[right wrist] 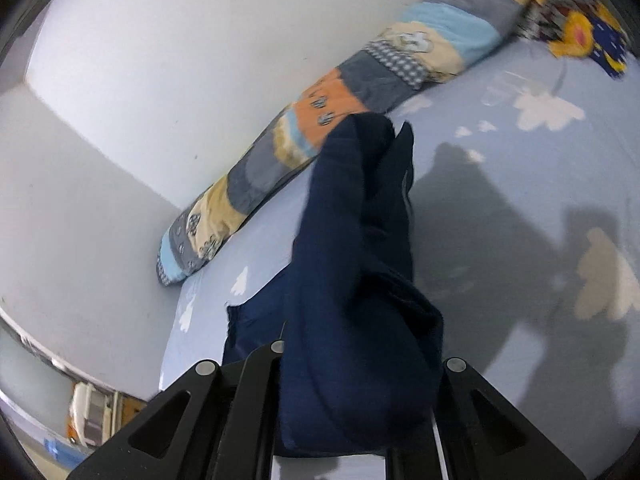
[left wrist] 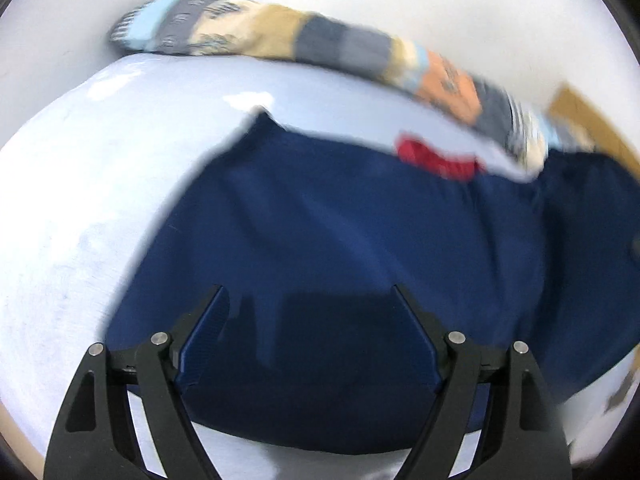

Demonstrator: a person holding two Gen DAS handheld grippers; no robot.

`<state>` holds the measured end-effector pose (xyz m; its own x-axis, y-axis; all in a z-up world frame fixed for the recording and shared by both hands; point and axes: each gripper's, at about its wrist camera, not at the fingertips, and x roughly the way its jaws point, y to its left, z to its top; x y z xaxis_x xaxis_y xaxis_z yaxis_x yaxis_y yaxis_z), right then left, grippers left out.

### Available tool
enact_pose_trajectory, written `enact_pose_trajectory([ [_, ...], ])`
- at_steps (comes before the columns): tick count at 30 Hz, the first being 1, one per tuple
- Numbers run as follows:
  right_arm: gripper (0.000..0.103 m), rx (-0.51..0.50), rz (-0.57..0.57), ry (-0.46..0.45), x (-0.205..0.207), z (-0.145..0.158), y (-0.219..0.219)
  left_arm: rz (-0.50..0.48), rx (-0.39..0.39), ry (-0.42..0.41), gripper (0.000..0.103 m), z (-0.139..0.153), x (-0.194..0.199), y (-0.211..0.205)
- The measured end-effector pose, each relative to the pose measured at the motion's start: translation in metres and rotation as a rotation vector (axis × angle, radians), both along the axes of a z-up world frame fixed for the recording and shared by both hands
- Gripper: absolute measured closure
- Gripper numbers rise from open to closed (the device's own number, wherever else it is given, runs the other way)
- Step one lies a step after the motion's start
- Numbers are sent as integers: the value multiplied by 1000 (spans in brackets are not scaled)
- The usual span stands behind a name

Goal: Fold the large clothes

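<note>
A large navy garment (left wrist: pixel 340 220) lies spread on the light blue bed sheet (left wrist: pixel 80 200), with a red patch (left wrist: pixel 436 158) at its far edge. My left gripper (left wrist: pixel 308 288) hovers over its near part, open wide, and nothing is between the fingers. In the right wrist view a bunch of the same navy garment (right wrist: pixel 360 240) hangs lifted above the sheet (right wrist: pixel 520 200). It drapes over my right gripper (right wrist: pixel 356 380), which is shut on it, and the cloth hides the fingertips.
A patchwork bolster (left wrist: pixel 260 36) (right wrist: pixel 320 120) runs along the white wall (right wrist: pixel 160 60) at the bed's far edge. A yellow and blue patterned cloth (right wrist: pixel 580 32) lies at the far right. A brown cardboard piece (left wrist: pixel 592 120) shows beyond the bolster.
</note>
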<state>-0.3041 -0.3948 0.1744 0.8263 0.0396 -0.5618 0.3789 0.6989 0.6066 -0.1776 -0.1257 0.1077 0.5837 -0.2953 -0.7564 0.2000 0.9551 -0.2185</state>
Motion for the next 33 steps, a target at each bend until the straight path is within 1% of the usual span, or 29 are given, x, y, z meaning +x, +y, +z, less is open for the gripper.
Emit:
enact_pose_trajectory([
  [3,92,-56,48,5,23,15,40,90,6,-90,21,23,4,42],
  [4,92,-82,74,6,34,20,60,111,2,-108,21,28,5,59],
  [6,92,-127,117,8,51,22,92,153,10,-120,21,30,5,83],
  [8,93,-176,175,16,72,18,134,192,13,-108,21,26,6,109],
  [10,93,-217,230,35,91,4,174,225,24,-82,21,19,8,130],
  [12,93,-261,288,68,111,-22,216,271,35,-54,21,10,10,154],
  [14,93,-312,341,122,128,-57,252,310,17,-20,21,3,13,176],
  [16,93,-371,358,180,135,-91,273,340,-8,12,21,-2,17,191],
  [17,93,-382,359,193,136,-100,274,350,-29,26,21,-5,18,195],
  [19,93,-391,362,200,134,-107,275,357,-35,29,21,-6,20,199],
  [21,93,-375,351,178,134,-99,267,350,-39,16,21,-3,19,200],
  [22,93,-384,346,160,132,-91,267,350,-35,4,21,-1,19,199],
  [23,93,-410,343,138,131,-82,271,350,-36,-2,21,1,19,199],
  [25,93,-468,362,127,131,-76,282,337,-50,-5,21,3,18,197],
  [27,92,-511,389,161,137,-86,294,330,-45,-6,21,4,17,194],
  [28,87,-556,420,212,141,-100,304,324,-47,-3,21,4,17,193],
  [29,84,-594,447,250,143,-112,312,324,-51,-1,21,3,17,193],
  [30,75,-644,478,290,143,-123,320,325,-54,1,21,4,16,194],
  [31,72,-709,504,299,140,-129,330,322,-58,3,21,4,16,195],
  [32,69,-760,525,279,133,-128,337,321,-63,2,21,5,16,196],
  [33,63,-767,553,259,127,-125,341,323,-62,-1,21,5,16,197],
])
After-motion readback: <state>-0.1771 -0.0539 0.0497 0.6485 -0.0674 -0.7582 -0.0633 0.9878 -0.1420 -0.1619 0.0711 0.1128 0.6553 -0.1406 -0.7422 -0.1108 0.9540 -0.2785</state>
